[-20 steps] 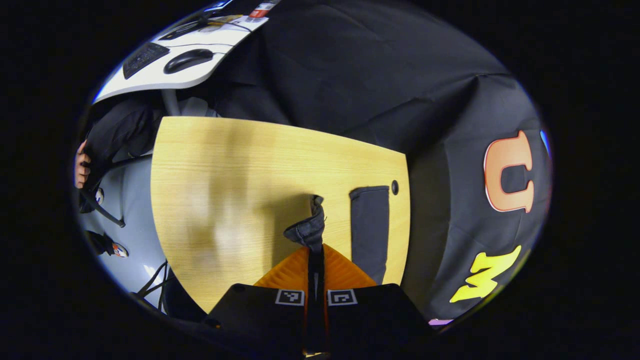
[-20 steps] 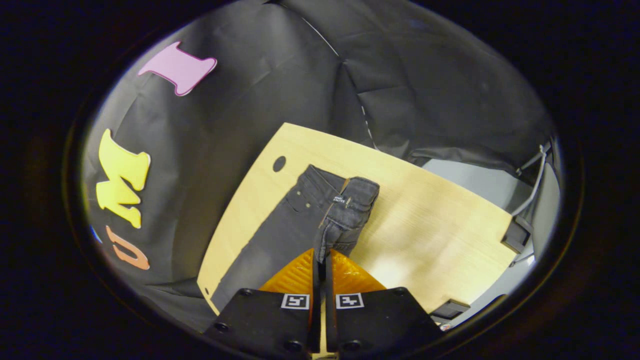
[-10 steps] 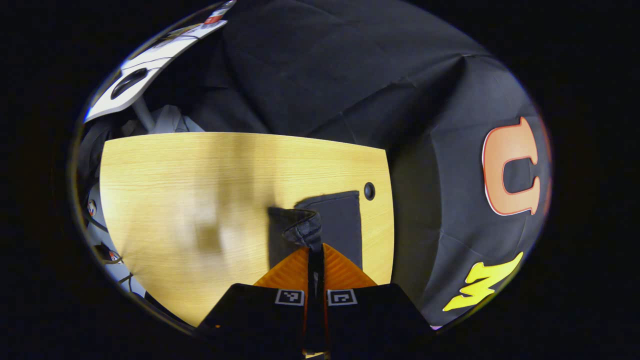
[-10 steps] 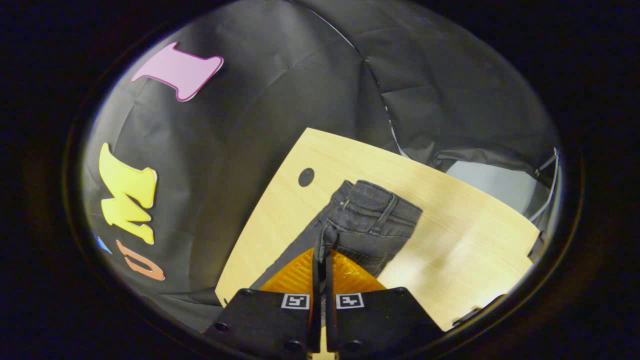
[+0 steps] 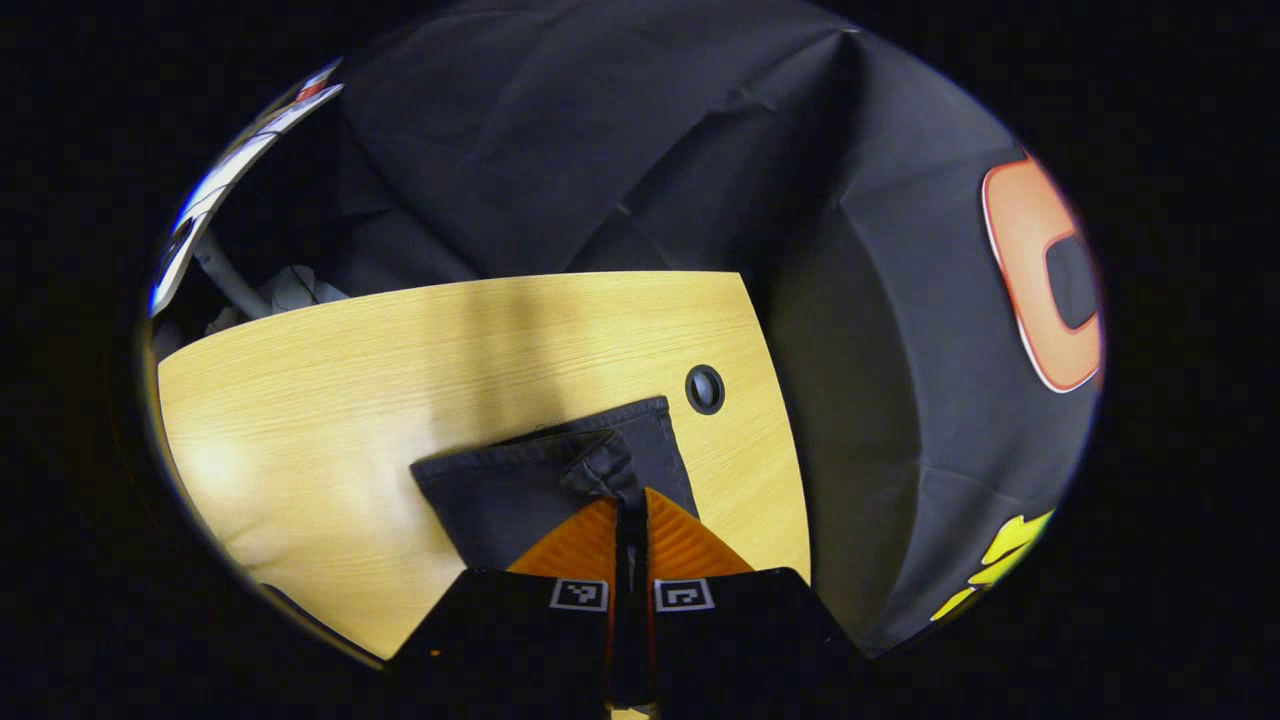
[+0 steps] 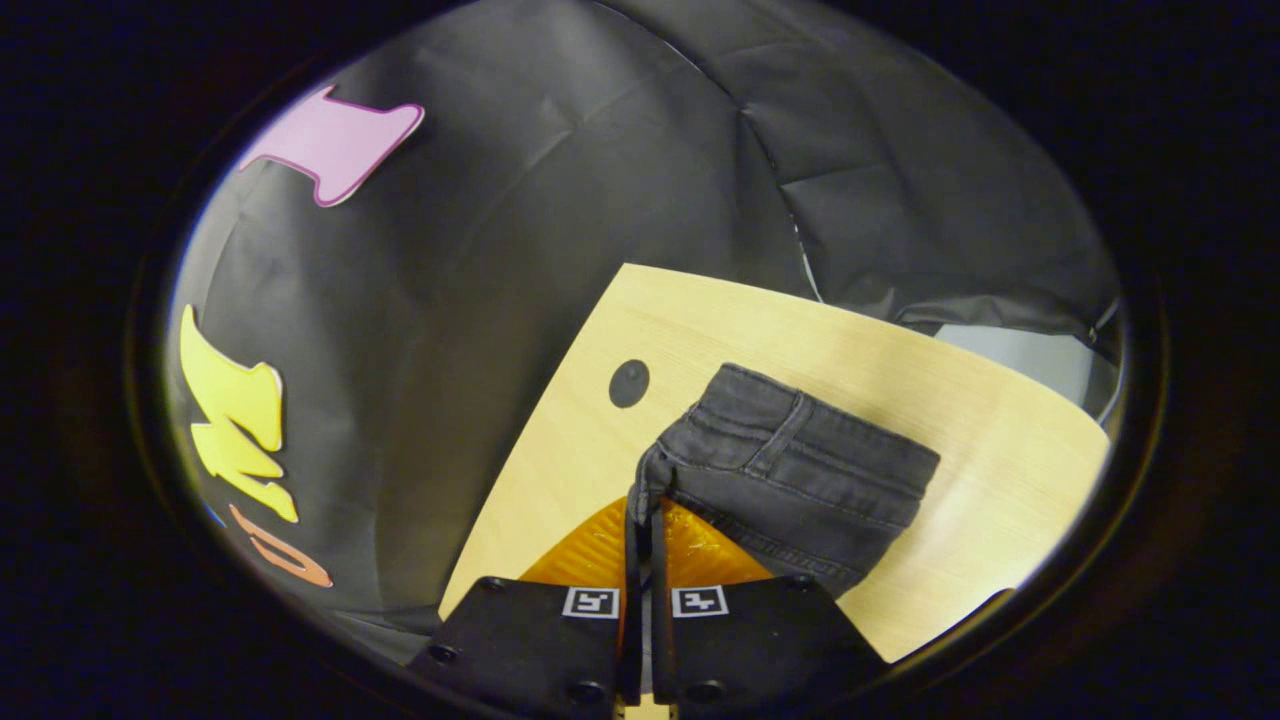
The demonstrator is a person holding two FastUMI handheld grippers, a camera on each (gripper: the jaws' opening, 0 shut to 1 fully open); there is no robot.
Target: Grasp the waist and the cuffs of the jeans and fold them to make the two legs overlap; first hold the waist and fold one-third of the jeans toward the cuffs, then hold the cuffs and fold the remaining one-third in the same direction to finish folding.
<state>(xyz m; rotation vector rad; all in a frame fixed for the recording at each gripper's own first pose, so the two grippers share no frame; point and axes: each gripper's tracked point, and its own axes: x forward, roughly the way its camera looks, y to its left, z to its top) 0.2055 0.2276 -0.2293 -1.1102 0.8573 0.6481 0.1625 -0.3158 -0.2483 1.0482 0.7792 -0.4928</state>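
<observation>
Dark grey jeans (image 5: 520, 495) lie on the light wooden table (image 5: 400, 360), one leg laid over the other. In the left gripper view my left gripper (image 5: 631, 505) is shut on a bunched cuff corner, held just above the lower leg's cuff near the table's right edge. In the right gripper view the waist end of the jeans (image 6: 800, 470) lies with its belt loop and back seams up. My right gripper (image 6: 645, 500) is shut on the waistband's near corner, low over the table (image 6: 960, 400).
A round cable hole (image 5: 704, 388) sits in the table just beyond the cuffs, also the hole (image 6: 628, 383) left of the waistband. Black cloth walls stand close behind the table. A white desk edge (image 5: 215, 190) shows at far left.
Both grippers carried the lifted leg and waist half across and down. The raised half now lies over the other leg, where before it hung bunched above the table.
</observation>
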